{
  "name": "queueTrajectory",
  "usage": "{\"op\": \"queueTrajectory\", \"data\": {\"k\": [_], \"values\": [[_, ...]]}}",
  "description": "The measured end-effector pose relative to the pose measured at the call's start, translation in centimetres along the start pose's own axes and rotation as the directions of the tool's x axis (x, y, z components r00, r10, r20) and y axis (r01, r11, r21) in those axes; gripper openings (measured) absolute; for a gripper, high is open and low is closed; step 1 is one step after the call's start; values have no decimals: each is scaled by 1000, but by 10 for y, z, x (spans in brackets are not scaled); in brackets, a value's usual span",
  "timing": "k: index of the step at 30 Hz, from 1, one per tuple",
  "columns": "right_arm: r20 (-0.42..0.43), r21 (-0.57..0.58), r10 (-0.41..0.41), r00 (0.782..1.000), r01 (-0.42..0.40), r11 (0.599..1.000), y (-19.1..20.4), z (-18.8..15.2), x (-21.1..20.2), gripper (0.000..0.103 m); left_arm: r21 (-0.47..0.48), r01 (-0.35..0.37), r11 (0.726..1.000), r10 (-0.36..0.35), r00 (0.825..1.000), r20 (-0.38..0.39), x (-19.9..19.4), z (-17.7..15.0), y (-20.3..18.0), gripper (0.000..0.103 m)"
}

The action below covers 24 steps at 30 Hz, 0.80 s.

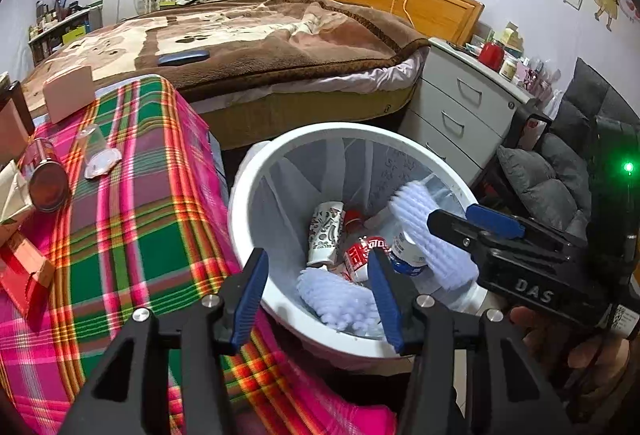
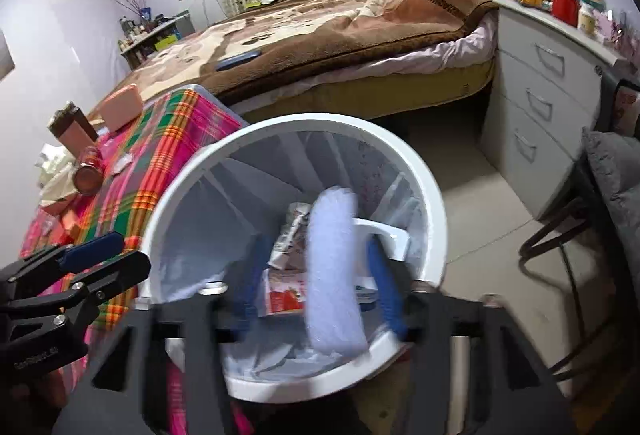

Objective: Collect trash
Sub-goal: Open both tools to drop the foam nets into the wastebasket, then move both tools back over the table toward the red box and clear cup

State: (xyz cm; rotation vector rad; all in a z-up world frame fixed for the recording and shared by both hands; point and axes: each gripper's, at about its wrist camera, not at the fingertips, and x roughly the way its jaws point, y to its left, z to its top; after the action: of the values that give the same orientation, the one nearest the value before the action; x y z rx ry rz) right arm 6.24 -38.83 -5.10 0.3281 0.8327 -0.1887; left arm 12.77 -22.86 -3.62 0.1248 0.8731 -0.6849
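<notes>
Dropping step: the right gripper (image 2: 316,287), jaws spread, releases a pale-blue bumpy foam sleeve (image 2: 334,271) over the round white plastic bin (image 2: 434,203); the left gripper (image 1: 316,287) hangs released. Next, fetch bench litter.

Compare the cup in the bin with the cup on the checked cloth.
The paper cup is opaque white with dark patterning; the clear cup is see-through. The paper cup lies in the bin among other trash; the clear cup sits on the cloth outside it. Both are drinking cups.

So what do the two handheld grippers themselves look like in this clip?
Both are matte black. The left gripper has ribbed blue finger pads and silver bolts. The right gripper has blue pads, white "DAS" lettering and a green light.
</notes>
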Motion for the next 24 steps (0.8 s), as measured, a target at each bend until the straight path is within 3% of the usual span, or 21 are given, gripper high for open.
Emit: {"op": "queueTrajectory", "data": {"k": [12,24], "values": [[62,-7,-8,998,8,1000,15,5,-18,64,-37,-33,999,35,998,60,-37,-2,28,55],[106,-46,42,993,-37,998,56,0,-30,64,-120,-144,982,158,981,110,-75,-25,78,57]]}}
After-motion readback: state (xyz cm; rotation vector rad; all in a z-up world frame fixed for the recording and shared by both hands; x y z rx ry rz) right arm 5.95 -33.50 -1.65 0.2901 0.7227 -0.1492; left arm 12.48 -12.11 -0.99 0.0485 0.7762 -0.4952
